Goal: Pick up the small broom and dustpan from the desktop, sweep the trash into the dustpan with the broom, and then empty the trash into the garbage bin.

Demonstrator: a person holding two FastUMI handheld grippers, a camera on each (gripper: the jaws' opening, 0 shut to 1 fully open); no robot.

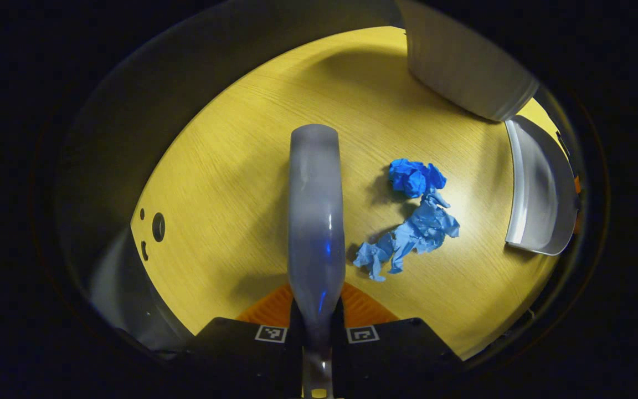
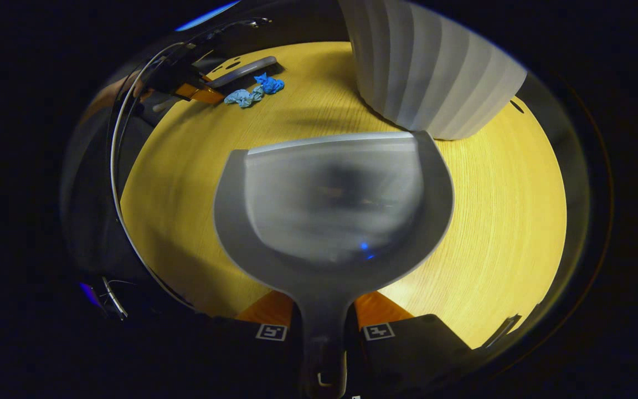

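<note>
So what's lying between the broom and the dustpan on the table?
In the left gripper view, the crumpled blue trash lies on the yellow table between the broom and the dustpan, apart from both.

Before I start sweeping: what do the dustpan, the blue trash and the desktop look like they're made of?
Dustpan: looks like grey moulded plastic, smooth with a soft sheen and a one-piece handle. Blue trash: probably crumpled paper or thin tissue, going by the sharp creases and matte surface; thin film can't be ruled out. Desktop: pale wood-grain surface, likely laminate or veneer, with fine straight lines and a low gloss.
</note>
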